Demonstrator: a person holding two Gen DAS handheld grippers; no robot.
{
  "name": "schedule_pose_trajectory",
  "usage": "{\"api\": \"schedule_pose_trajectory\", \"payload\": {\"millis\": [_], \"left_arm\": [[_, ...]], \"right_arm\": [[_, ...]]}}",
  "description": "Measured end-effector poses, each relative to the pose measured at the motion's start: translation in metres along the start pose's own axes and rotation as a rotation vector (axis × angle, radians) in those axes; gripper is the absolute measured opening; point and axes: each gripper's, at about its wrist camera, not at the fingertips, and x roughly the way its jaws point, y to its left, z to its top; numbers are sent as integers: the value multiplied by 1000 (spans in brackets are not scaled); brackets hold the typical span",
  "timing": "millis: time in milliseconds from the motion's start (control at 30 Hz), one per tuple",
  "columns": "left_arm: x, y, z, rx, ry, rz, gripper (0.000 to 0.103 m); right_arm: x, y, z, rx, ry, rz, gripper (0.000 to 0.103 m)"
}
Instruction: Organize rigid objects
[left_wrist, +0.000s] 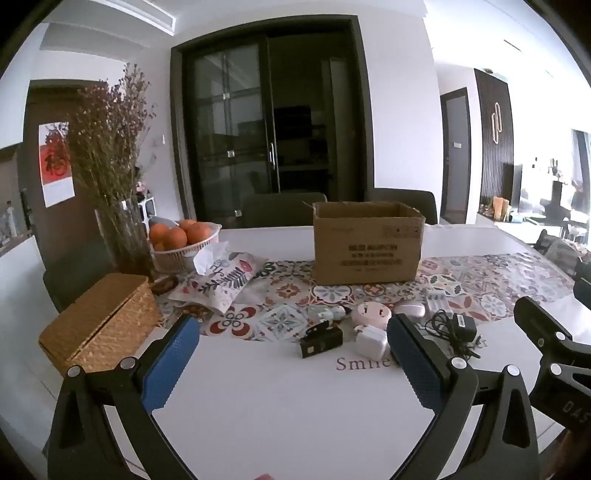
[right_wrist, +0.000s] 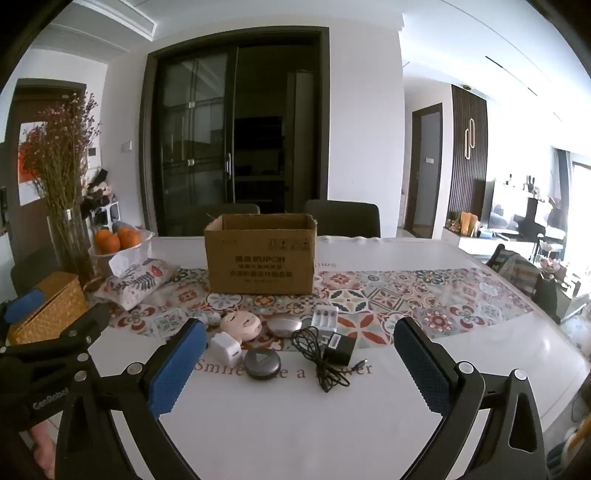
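Now | left tongs wide, empty | right tongs wide, empty | cardboard box at 12 o'clock | black adapter dead ahead on desk

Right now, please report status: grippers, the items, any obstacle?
Left gripper open, empty. Right gripper open, empty. Chargers and small gadgets loose before cardboard box; black adapter cable tangled. Nothing blocking.

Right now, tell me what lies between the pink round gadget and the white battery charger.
In the right wrist view, a silver oval case lies between the pink round gadget and the white battery charger, all on the patterned runner.
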Motion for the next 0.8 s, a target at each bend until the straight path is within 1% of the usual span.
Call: {"api": "schedule_pose_trajectory", "payload": {"millis": [133, 200, 267, 367, 800], "left_arm": [[-1, 2, 0, -4, -8, -12, 103], [-1, 8, 2, -8, -14, 3, 103], [-5, 1, 2, 10, -31, 18, 103], [-5, 3, 2, -5, -25, 12, 103], [-1, -3, 1, 0, -15, 11, 103]], "right_arm": [[0, -1, 0, 10, 5, 7, 103], [0, -1, 0, 13, 5, 4, 103], [1, -1, 0, 13, 6, 4, 103], [1, -1, 0, 14, 6, 4, 103], [2, -2, -4, 16, 6, 5, 103]]}}
